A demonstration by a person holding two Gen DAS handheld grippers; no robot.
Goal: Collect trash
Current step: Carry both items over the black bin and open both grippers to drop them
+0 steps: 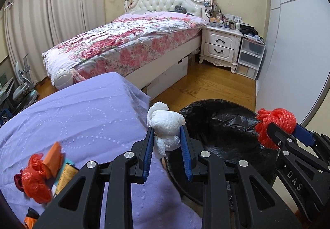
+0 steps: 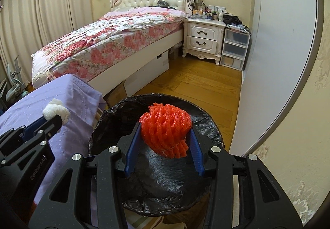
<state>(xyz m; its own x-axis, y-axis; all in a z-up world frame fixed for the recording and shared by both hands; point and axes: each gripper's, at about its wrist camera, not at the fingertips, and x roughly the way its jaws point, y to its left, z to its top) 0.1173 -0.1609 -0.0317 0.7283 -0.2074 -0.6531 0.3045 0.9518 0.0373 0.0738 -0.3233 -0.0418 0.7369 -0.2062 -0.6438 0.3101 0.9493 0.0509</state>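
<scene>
My left gripper (image 1: 167, 136) is shut on a crumpled white tissue wad (image 1: 167, 123), held at the edge of the purple-covered table, just left of the bin. My right gripper (image 2: 164, 142) is shut on a red foam net (image 2: 166, 128) and holds it over the open mouth of the black-lined trash bin (image 2: 115, 113). The bin (image 1: 222, 125) and the red net (image 1: 276, 123) also show in the left wrist view. The tissue wad shows in the right wrist view (image 2: 55, 112). More trash, an orange-red plastic bag with wrappers (image 1: 39, 179), lies on the table at lower left.
The purple tablecloth (image 1: 82, 117) covers the table left of the bin. A bed with a floral quilt (image 1: 127, 43) stands behind. A white nightstand (image 1: 220, 45) and plastic drawers (image 1: 249, 57) stand at the back right. A white wardrobe (image 2: 278, 63) lines the right side, with wood floor (image 2: 196, 82) between.
</scene>
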